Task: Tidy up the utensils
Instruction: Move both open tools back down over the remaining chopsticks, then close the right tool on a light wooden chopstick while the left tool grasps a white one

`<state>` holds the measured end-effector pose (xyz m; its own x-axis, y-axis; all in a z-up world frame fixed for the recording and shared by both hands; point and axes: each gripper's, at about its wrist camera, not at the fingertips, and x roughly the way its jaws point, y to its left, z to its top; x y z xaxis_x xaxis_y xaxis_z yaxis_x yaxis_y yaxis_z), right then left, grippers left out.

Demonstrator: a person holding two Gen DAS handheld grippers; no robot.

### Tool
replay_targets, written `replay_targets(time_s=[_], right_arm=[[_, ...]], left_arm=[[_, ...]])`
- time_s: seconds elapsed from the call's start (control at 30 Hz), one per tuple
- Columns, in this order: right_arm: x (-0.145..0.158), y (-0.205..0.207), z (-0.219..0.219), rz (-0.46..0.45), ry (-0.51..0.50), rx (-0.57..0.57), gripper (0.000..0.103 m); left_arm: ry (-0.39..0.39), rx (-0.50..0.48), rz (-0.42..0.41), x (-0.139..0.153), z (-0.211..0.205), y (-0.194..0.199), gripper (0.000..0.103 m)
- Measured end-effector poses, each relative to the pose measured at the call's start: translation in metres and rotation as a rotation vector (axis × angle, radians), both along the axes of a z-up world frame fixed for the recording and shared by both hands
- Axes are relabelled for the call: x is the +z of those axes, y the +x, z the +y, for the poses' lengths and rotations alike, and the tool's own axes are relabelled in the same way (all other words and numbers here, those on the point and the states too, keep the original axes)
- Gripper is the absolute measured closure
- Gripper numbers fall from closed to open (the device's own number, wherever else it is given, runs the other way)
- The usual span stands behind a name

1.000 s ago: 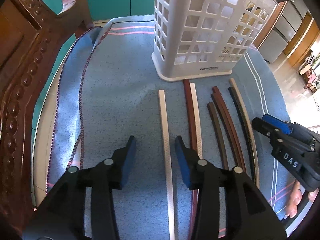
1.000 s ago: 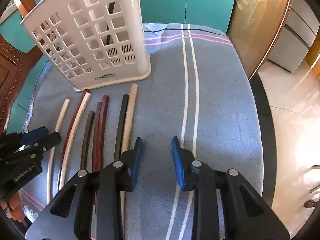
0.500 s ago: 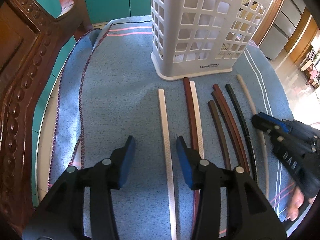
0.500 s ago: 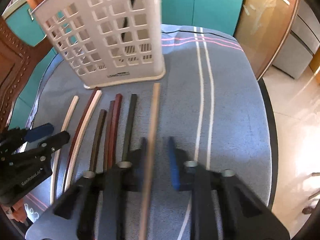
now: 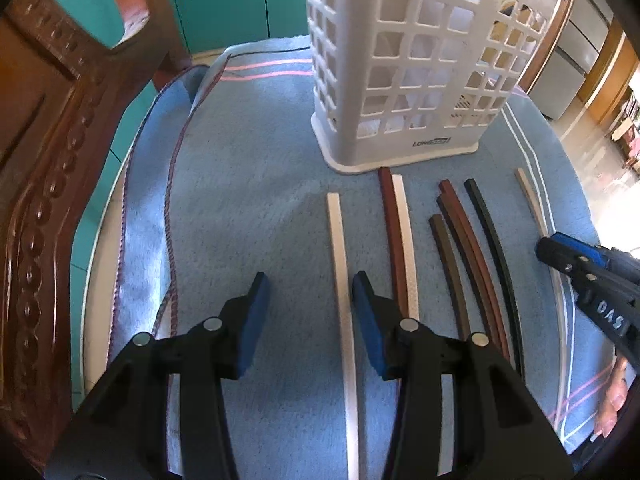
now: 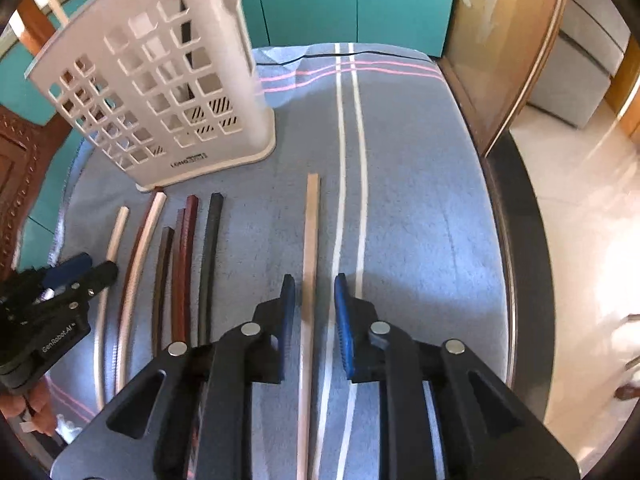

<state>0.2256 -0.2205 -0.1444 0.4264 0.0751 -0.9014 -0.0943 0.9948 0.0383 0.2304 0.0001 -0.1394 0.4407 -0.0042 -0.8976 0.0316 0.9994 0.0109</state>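
Note:
Several chopsticks lie side by side on the blue cloth in front of a white lattice basket [image 5: 404, 60], which also shows in the right wrist view [image 6: 160, 92]. My left gripper [image 5: 308, 292] is open, and a white chopstick [image 5: 340, 264] lies between its fingers near the right one. My right gripper [image 6: 314, 294] is partly closed around a tan chopstick [image 6: 309, 256], with small gaps on both sides; the stick runs forward apart from the others. The tan stick [image 5: 530, 204] and right gripper [image 5: 592, 284] show at the right of the left wrist view.
Brown, dark red, cream and black chopsticks [image 5: 472, 256] lie in a row [image 6: 182, 260]. A carved wooden chair [image 5: 44, 184] stands at the left. The cloth-covered table edge [image 6: 516, 280] drops off to the floor on the right.
My right gripper narrowed around the tan chopstick and drew it to the right, away from the black one. My left gripper has stayed open over the white chopstick.

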Motion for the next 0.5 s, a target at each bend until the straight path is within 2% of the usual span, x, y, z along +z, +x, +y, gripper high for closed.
replay_targets(time_s=[0.17, 0.4, 0.47, 0.5], right_arm=[[0.000, 0.000, 0.011, -0.021, -0.065, 0.021, 0.083], [0.001, 0.004, 0.012, -0.012, -0.054, 0.027, 0.083], [0.001, 0.005, 0.016, -0.011, -0.046, 0.030, 0.085], [-0.001, 0.008, 0.011, -0.010, -0.040, 0.032, 0.090]], left_arm=[[0.010, -0.004, -0.004, 0.001, -0.007, 0.000, 0.058], [0.007, -0.019, -0.005, 0.002, -0.001, 0.000, 0.058], [0.007, -0.019, -0.004, 0.000, -0.002, 0.001, 0.058], [0.005, -0.019, -0.003, 0.000, 0.000, 0.002, 0.058]])
